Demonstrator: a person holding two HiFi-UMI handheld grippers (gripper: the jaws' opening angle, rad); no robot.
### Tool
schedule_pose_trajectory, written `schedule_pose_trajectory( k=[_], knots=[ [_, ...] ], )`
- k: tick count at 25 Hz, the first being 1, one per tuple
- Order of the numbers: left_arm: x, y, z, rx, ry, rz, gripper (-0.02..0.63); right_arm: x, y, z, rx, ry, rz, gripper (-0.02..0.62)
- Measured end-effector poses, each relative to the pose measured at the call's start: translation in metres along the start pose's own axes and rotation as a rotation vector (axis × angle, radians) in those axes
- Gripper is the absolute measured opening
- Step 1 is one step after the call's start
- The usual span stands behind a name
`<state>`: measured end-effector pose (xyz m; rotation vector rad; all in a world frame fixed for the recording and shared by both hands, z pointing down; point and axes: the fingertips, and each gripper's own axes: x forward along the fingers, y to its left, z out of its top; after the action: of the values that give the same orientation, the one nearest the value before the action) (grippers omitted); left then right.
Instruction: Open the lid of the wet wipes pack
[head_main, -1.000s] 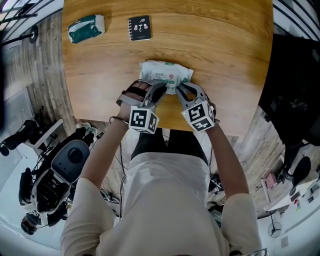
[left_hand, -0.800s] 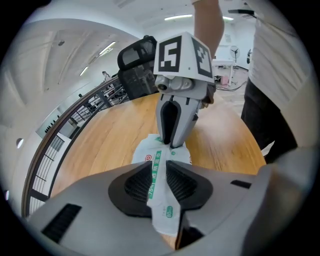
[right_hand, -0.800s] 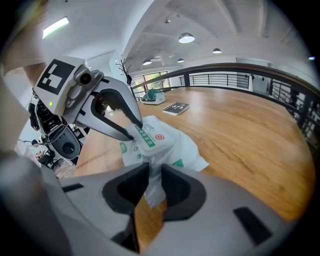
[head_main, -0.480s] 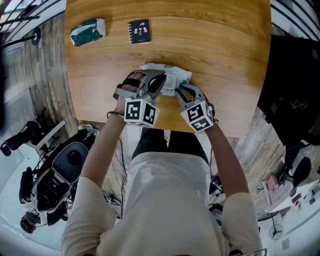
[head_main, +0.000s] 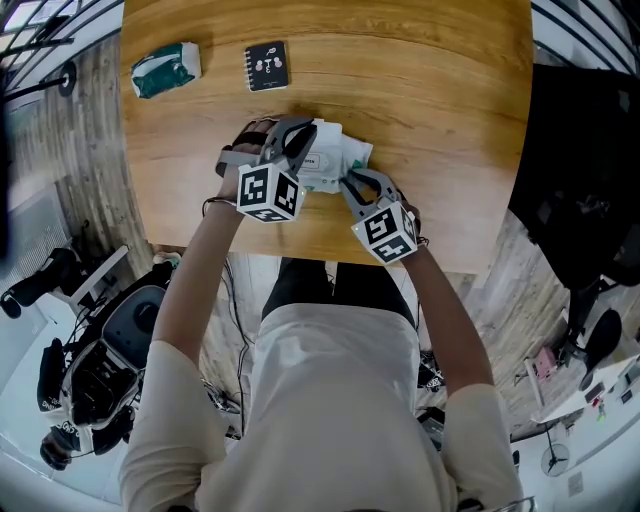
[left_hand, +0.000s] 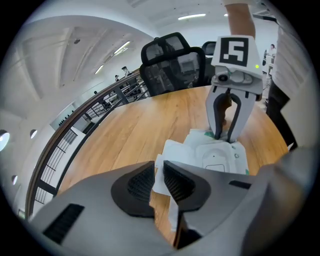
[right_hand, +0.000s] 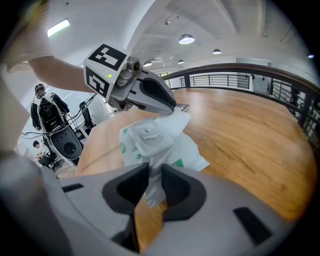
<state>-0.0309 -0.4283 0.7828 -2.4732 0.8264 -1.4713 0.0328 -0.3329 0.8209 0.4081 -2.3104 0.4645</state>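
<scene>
The left gripper (left_hand: 156, 176) has its jaws clenched on the thin film flap at one end of the wet wipes pack (left_hand: 216, 156). The right gripper (right_hand: 152, 186) pinches the crimped film at the opposite end. Held between them, the pack lies over the near part of the table (head_main: 430, 90), just in front of the person. I cannot tell whether it rests on the wood or hangs just clear.

As I judge it, the risk is that both grips are on soft film. Pulling the ends apart could tear a seal or let one end slip out. With both pairs of jaws occupied, nothing reaches the flip lid (right_hand: 148, 135), and releasing one end would leave the pack dangling.

The lid faces up and looks closed. The pack's long axis runs from gripper to gripper, slanting from far-left to near-right in the head view.
</scene>
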Motion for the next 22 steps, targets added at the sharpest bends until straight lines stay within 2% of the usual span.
schedule_pose_trajectory(
  k=[6, 13, 17, 22],
  knots=[
    [-0.01, -0.001, 0.012, 0.012, -0.002, 0.011, 0.051, -0.007, 0.001, 0.001, -0.008, 0.017, -0.002, 0.078],
    [-0.05, 0.003, 0.027, 0.036, -0.012, 0.04, 0.055, -0.032, 0.006, 0.028, -0.005, -0.016, -0.018, 0.078],
    [-0.084, 0.007, 0.031, 0.008, -0.023, 0.075, 0.055, -0.051, 0.011, 0.051, -0.04, -0.033, -0.053, 0.078],
    [-0.133, 0.013, 0.031, -0.084, -0.069, 0.117, 0.055, -0.08, 0.022, 0.082, -0.051, -0.065, -0.125, 0.078]
  ],
)
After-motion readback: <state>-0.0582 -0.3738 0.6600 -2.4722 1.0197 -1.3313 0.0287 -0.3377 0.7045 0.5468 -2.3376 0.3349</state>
